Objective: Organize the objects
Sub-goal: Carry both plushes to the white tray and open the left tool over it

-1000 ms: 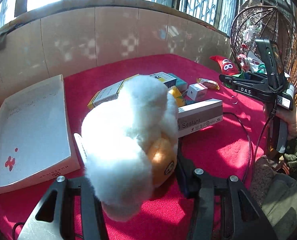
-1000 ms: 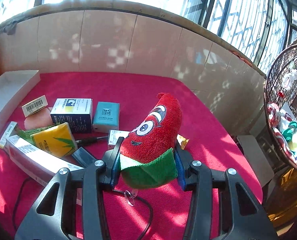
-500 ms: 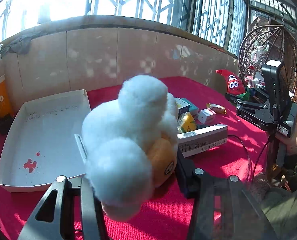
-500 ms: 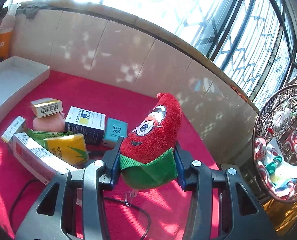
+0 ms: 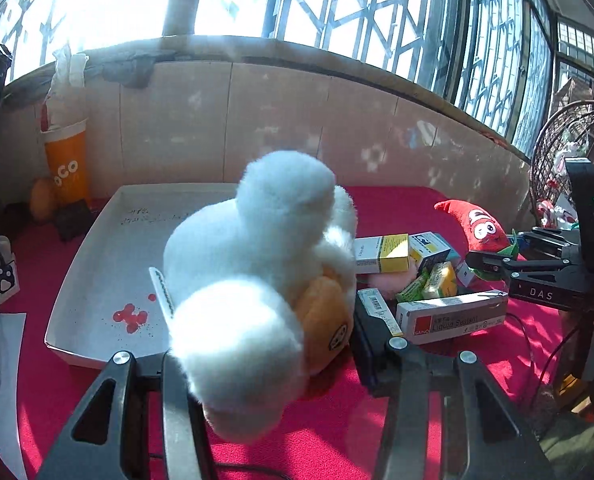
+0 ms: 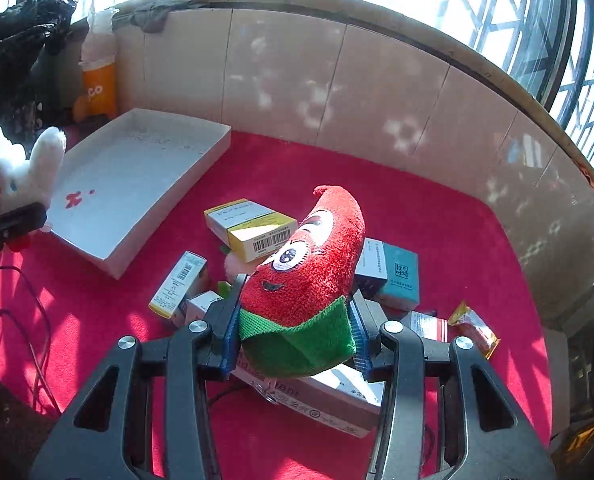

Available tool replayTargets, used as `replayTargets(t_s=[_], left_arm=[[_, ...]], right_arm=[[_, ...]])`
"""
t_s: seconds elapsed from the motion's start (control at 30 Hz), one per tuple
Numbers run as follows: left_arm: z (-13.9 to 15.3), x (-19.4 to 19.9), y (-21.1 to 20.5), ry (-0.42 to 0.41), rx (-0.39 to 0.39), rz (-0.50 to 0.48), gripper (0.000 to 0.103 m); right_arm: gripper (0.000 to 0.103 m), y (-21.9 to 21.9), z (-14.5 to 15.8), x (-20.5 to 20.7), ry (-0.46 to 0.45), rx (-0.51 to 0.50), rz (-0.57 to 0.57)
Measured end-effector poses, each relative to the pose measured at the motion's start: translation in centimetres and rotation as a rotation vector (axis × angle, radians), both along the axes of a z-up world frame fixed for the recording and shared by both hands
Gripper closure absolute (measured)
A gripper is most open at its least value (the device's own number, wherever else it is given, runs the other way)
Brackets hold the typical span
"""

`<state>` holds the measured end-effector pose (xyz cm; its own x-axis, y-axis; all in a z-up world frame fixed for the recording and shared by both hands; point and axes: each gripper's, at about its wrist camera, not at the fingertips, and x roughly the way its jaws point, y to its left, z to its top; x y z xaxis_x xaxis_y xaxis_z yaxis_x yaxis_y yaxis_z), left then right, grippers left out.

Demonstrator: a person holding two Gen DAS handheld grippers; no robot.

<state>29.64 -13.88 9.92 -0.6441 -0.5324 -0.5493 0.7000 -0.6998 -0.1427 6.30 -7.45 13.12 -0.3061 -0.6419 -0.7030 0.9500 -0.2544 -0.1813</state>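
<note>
- Left gripper (image 5: 263,316) clenched on a white plush toy (image 5: 253,280); its black jaws press the fluffy body from both sides, partway apart; the toy is round-lobed, long-piled, with an orange patch (image 5: 323,312) beside the right-hand jaw.
- Right gripper (image 6: 295,336) clenched on a red chili plush (image 6: 309,276); blue pads (image 6: 231,336) squeeze its green terry collar; the looped red fabric curves up to a pointed tip, with stitched cartoon eyes.
- White cardboard tray (image 5: 97,264) lies on the red cloth (image 6: 457,248) toward its far left corner, shallow, flat-bottomed, marked with red spots; the white plush hangs over the tray's near right edge.
- Small cartons sit in a loose heap mid-cloth, below and behind the chili plush: a yellow-and-white box (image 6: 253,228), a teal box (image 6: 397,276), a long sealant box (image 5: 453,316); all stiff, rectangular, printed card.
- Crinkled snack packet (image 6: 473,332) lies near the cloth's right edge, just right of the right gripper.
- Orange paper cup (image 5: 67,164) stands against the tiled wall, beyond the tray's far left corner.
</note>
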Motion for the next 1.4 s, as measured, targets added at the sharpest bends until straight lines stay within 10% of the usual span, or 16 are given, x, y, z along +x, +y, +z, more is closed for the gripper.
replayTargets(t_s=[1.07, 1.4], left_arm=[[-1.4, 4.4, -8.8, -0.087, -0.034, 0.23, 0.054], [-2.0, 2.8, -12.9, -0.148, -0.015, 0.282, 0.054]], right_arm=[[0.059, -10.7, -0.8, 10.5, 0.15, 0.116, 0.21], [0.059, -16.0, -0.8, 11.1, -0.059, 0.098, 0.229]])
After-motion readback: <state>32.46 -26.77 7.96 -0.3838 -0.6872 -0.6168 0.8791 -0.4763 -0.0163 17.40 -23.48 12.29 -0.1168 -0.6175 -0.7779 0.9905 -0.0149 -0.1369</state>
